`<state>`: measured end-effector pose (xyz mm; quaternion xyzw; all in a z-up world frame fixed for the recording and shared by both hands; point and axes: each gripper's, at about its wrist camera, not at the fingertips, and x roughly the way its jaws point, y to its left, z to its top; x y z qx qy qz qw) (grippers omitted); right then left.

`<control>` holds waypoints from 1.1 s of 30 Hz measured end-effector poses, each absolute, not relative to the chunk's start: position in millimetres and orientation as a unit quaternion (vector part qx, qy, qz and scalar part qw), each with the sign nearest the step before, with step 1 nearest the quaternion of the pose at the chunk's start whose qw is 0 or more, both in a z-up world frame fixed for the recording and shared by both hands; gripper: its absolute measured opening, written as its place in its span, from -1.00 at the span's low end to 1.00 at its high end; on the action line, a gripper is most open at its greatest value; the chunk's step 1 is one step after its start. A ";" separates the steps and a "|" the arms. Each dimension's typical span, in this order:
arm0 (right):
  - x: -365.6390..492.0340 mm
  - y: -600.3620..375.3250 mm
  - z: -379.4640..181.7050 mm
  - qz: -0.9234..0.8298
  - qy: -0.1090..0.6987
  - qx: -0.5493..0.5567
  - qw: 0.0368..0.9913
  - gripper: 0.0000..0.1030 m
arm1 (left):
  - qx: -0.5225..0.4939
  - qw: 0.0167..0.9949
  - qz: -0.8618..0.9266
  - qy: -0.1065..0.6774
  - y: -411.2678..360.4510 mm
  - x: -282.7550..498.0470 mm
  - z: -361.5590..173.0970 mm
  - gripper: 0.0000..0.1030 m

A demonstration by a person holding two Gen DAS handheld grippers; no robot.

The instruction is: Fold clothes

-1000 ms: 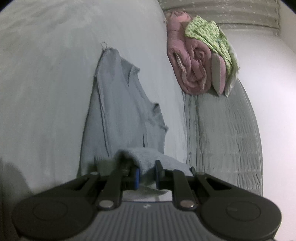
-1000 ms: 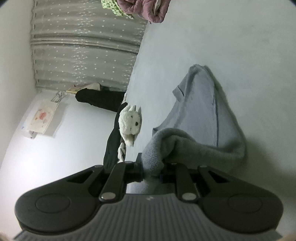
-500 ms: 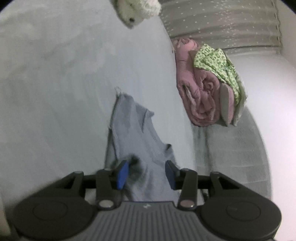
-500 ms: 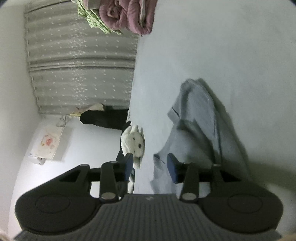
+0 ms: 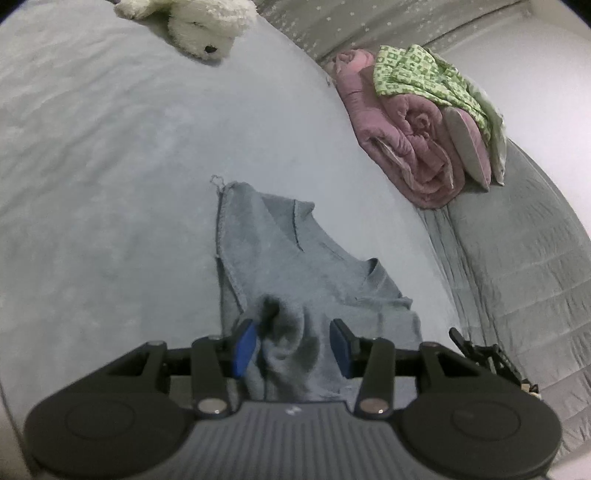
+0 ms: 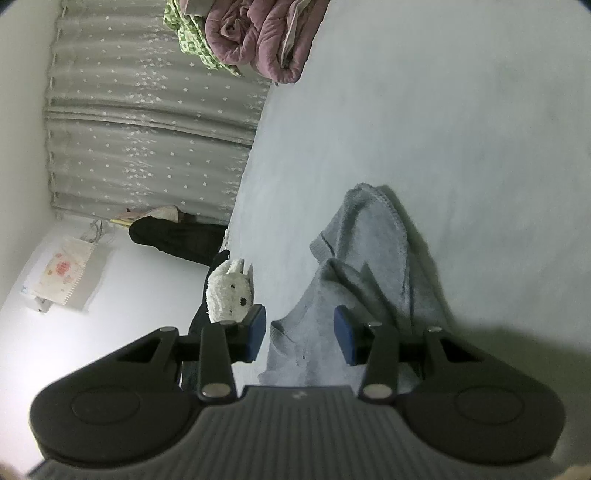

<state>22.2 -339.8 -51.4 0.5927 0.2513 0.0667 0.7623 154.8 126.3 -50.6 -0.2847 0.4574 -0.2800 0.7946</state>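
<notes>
A grey knit garment (image 5: 295, 266) lies partly folded on the pale bed sheet (image 5: 110, 221). My left gripper (image 5: 293, 345) is open, its blue pads either side of a bunched fold of the garment, not clamping it. In the right wrist view the same garment (image 6: 365, 266) lies folded over itself on the sheet (image 6: 461, 129). My right gripper (image 6: 301, 334) is open just above the garment's near edge, holding nothing.
A rolled pink quilt (image 5: 410, 136) with a green patterned cloth (image 5: 424, 77) sits at the bed's far right. A white plush toy (image 5: 207, 26) lies at the far edge, also seen in the right wrist view (image 6: 231, 291). A grey curtain (image 6: 147, 129) and dark object (image 6: 177, 238) stand beyond the bed.
Both grippers were shut on the garment one second ago. They opened and let it drop, then pulled back and up, so more of the bed shows.
</notes>
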 end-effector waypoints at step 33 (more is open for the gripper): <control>33.7 -341.8 -40.9 0.036 0.248 0.548 0.798 -0.11 | -0.336 0.812 -0.258 0.402 125.1 156.5 -61.8 -0.78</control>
